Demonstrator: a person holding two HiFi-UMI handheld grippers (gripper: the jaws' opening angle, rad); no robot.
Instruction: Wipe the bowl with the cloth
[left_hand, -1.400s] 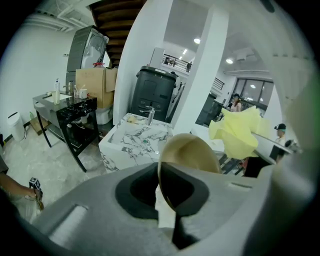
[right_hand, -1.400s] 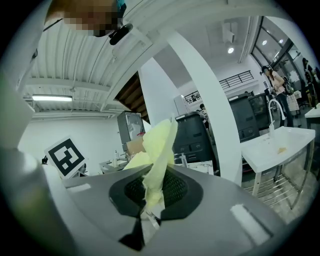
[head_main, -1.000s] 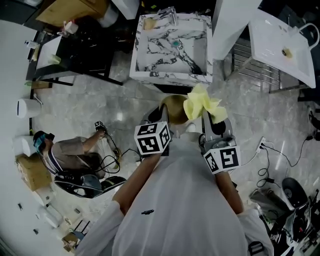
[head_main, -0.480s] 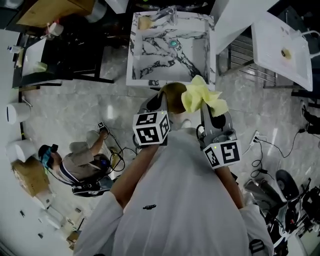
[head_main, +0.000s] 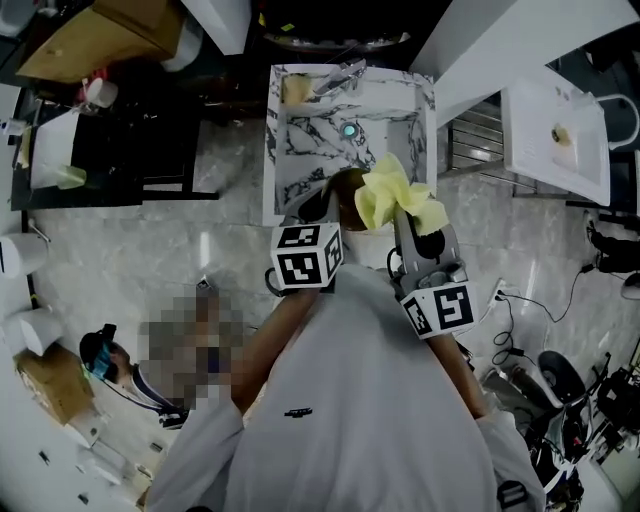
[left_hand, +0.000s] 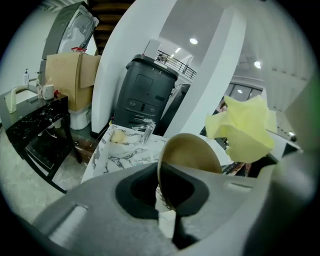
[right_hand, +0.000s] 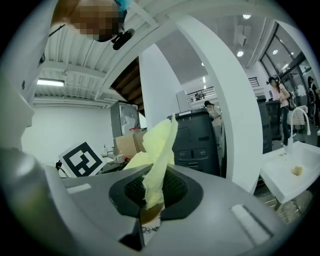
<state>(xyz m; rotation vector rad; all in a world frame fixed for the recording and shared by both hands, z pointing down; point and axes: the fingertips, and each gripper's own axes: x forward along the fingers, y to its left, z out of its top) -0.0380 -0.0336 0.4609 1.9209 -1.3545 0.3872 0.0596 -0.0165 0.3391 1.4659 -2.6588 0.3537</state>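
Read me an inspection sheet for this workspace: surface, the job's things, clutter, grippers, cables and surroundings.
Surface: marble sink ahead, with a small tan piece in its far corner.
Job's things: bowl held on edge, off any surface; yellow cloth held up beside it.
Clutter: cardboard box and black table to the left.
Grippers: left hand-held gripper shut on the bowl's rim; right hand-held gripper shut on the cloth.
Cables: loose cables on the floor to the right.
Surroundings: another person low at the left; white basin at the right.
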